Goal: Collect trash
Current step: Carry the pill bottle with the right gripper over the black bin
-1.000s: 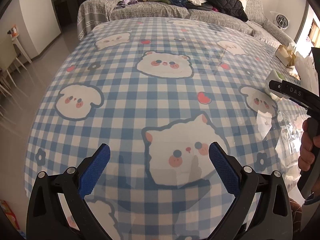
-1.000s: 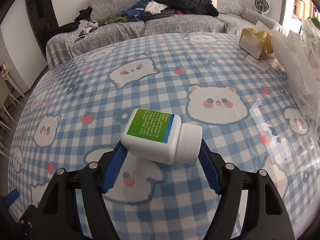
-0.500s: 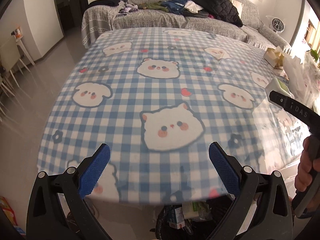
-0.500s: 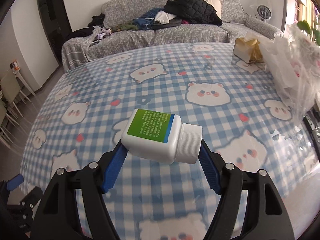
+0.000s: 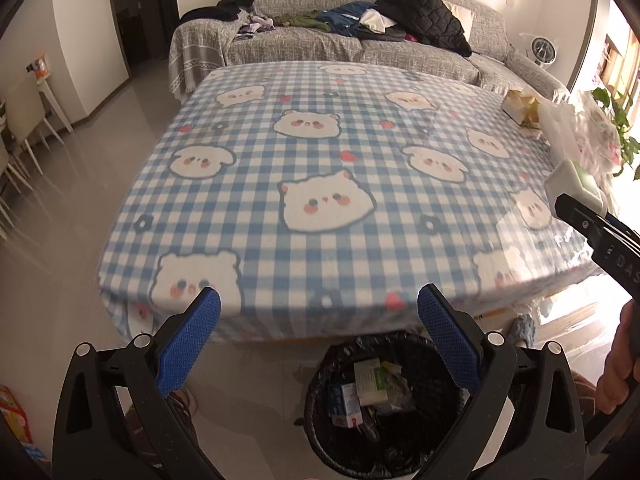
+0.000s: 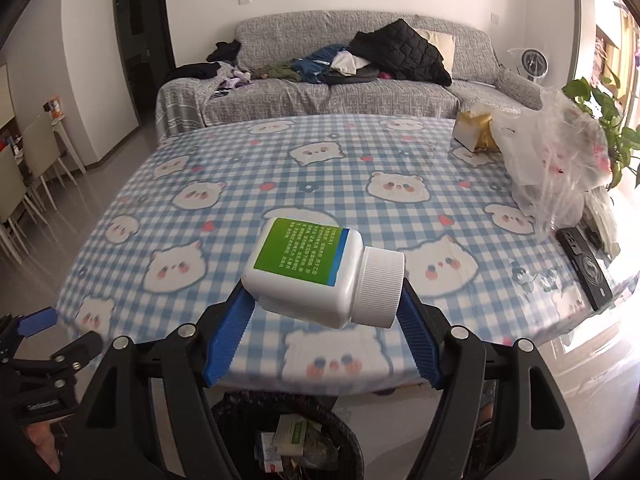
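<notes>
White bottle (image 6: 320, 272) lies sideways, clamped in right hand-held gripper (image 6: 324, 316).

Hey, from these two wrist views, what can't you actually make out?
- Bottle label, right wrist view: print too small to read.
- Trash bin, both views: the frame's lower edge and gripper arms cut off its near side.
- Clear plastic bag, right wrist view: contents blurred by crinkled film.
- Right gripper: hand holding it hidden behind the camera.

My right gripper (image 6: 324, 322) has blue ribbed pads on black arms. The bottle (image 6: 316, 272) is white with a green label edged in blue. The worktop (image 6: 320, 168) cloth is blue-and-white check with white, pink-cheeked animal faces. The bin (image 5: 384, 404) is black.
</notes>
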Demonstrator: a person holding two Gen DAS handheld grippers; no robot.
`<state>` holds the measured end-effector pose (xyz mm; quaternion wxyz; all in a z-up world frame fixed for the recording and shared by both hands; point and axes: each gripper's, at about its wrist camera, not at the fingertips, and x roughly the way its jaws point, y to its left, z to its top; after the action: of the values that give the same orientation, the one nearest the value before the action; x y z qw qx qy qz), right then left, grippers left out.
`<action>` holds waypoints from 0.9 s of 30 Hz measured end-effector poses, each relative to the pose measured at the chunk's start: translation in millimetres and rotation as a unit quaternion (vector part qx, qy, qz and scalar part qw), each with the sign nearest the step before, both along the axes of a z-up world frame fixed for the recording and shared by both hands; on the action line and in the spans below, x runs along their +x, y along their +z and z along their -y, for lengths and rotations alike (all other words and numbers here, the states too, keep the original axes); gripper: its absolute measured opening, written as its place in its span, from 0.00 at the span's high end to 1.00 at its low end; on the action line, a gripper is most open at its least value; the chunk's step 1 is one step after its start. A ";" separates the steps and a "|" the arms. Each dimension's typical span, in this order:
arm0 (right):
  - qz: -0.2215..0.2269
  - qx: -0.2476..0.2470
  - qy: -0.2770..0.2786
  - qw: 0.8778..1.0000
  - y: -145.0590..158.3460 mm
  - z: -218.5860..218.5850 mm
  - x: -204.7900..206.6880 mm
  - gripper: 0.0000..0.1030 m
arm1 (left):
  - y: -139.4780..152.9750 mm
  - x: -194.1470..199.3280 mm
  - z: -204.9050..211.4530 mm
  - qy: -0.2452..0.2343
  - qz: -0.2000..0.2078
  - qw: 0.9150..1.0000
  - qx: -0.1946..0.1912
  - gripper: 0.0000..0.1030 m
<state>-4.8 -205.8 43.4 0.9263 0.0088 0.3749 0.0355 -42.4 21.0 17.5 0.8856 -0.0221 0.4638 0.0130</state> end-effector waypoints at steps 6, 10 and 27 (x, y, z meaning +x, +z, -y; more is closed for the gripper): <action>0.007 -0.004 0.012 1.000 4.2 -2.3 -47.6 0.34 | -2.0 -31.1 8.3 -0.004 -0.006 1.000 -0.001 0.06; 0.000 0.011 0.016 1.000 -1.2 -0.2 -73.2 0.34 | -8.4 -54.2 12.7 -0.005 -0.011 1.000 -0.001 0.06; -0.043 0.005 0.031 0.999 -82.1 -6.7 -152.7 0.34 | -74.4 -119.9 24.8 0.005 -0.053 0.999 -0.013 0.06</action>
<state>-157.5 -199.0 -38.8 0.9076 0.0033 0.4146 0.0660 -162.3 -3.8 -56.9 0.8595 -0.0355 0.5098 0.0124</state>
